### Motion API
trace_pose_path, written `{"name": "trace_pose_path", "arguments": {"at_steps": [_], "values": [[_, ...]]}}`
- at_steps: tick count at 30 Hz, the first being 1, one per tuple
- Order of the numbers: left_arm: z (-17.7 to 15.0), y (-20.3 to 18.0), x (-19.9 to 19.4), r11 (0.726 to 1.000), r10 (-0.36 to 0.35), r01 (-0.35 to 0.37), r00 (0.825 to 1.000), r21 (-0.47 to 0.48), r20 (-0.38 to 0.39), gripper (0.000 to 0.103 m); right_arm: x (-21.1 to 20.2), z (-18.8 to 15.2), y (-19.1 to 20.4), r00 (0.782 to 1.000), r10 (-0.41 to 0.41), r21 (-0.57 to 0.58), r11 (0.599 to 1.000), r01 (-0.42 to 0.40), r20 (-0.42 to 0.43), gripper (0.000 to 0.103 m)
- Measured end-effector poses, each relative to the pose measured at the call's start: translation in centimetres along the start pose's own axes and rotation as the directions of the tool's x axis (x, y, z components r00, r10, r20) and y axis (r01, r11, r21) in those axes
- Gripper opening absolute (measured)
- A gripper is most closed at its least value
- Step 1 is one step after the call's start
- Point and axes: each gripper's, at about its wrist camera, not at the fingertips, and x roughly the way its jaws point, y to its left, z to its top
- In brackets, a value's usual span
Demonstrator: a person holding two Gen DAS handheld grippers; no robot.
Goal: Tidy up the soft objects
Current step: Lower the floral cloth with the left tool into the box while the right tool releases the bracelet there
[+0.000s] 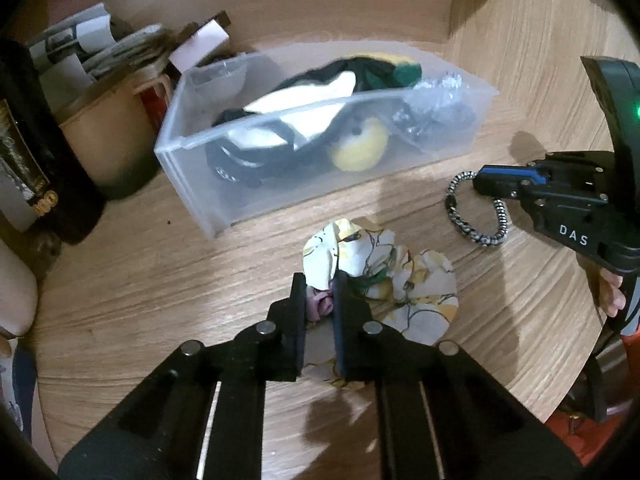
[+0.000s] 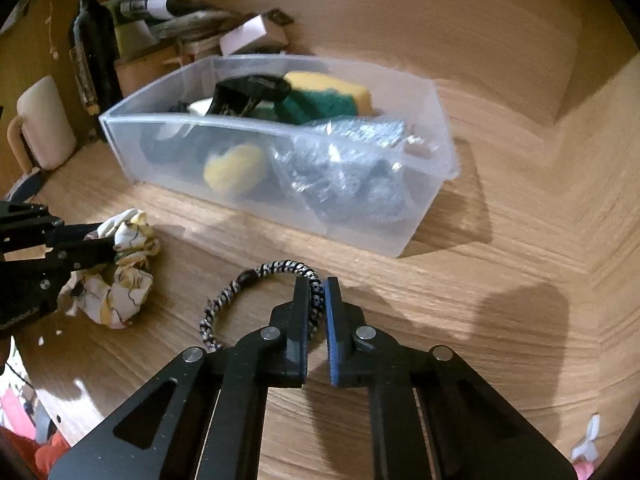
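A clear plastic bin [image 1: 256,184] sits on the wooden table [image 1: 132,300], its long side running roughly from left to right across the left wrist view, with its left end near a tan mug [image 1: 108,136] and a dark bottle [image 2: 90,36]. Behind it stands a wooden wall [image 2: 400,12], and the table edge curves round at the right. Bare wood lies between the bin's front wall and both tools. Inside the bin are a yellow ball [image 2: 234,168], a green and yellow sponge [image 2: 328,96], crumpled foil wrap [image 2: 352,152] and dark cloth.

The left gripper [image 1: 320,284] is pinched on a floral scrunchie [image 1: 400,280], which lies bunched on the table in front of the bin. The right gripper [image 2: 318,284] is closed on a black and white braided hair band [image 2: 224,300]; its loop lies flat on the wood, spreading to the left of the fingers, just beside the scrunchie but apart from it.
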Motion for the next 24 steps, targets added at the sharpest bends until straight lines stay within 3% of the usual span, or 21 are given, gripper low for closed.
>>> {"name": "trace_pose_path", "arguments": {"at_steps": [10, 17, 24], "values": [[2.8, 1.4, -4.8, 0.998, 0.018, -0.009, 0.986, -0.055, 0.165, 0.01, -4.0, 1.7, -0.7, 0.991, 0.0, 0.029, 1.0, -0.004, 0.131, 0.006], [5.8, 2.8, -6.7, 0.994, 0.036, -0.007, 0.963, -0.11, 0.267, 0.01, -6.8, 4.0, -0.6, 0.97, 0.008, 0.039, 0.999, -0.017, 0.243, 0.007], [8.2, 4.4, -7.0, 0.982, 0.059, 0.0, 0.947, -0.187, 0.315, 0.01, -7.3, 6.5, -0.1, 0.946, 0.011, 0.044, 0.999, -0.026, 0.324, 0.007]]}}
